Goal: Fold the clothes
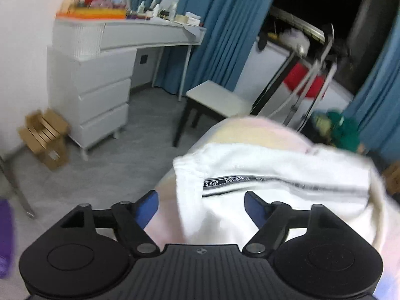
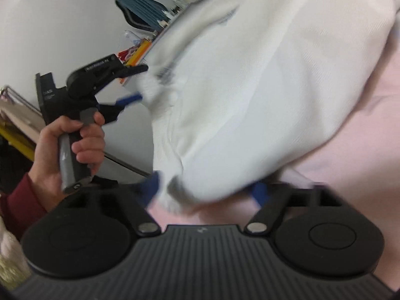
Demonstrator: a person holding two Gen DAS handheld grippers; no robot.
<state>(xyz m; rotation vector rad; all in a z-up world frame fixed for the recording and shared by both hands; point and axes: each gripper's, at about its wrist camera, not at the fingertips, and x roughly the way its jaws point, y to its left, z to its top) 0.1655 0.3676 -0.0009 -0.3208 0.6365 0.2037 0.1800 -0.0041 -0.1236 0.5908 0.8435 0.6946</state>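
Note:
A white garment [image 1: 270,175] with a black printed tape along its hem lies on a pale pink and yellow bed cover [image 1: 250,130]. My left gripper [image 1: 201,202] is open, its blue fingers [image 1: 147,207] spread wide on either side of the garment's near corner. In the right wrist view the white garment [image 2: 262,87] fills the upper right over the pink cover [image 2: 362,150]. My right gripper [image 2: 207,190] is open, with a fold of the garment lying between its blue fingers [image 2: 152,185]. The left gripper also shows in that view [image 2: 138,82], held in a hand, fingers spread at the garment's edge.
A white dresser with drawers [image 1: 95,95] and a cluttered desk top [image 1: 130,22] stand at the left. A small white stool [image 1: 217,100], a cardboard box [image 1: 45,137], blue curtains [image 1: 225,25] and a metal rack with red cloth [image 1: 305,82] are beyond the bed.

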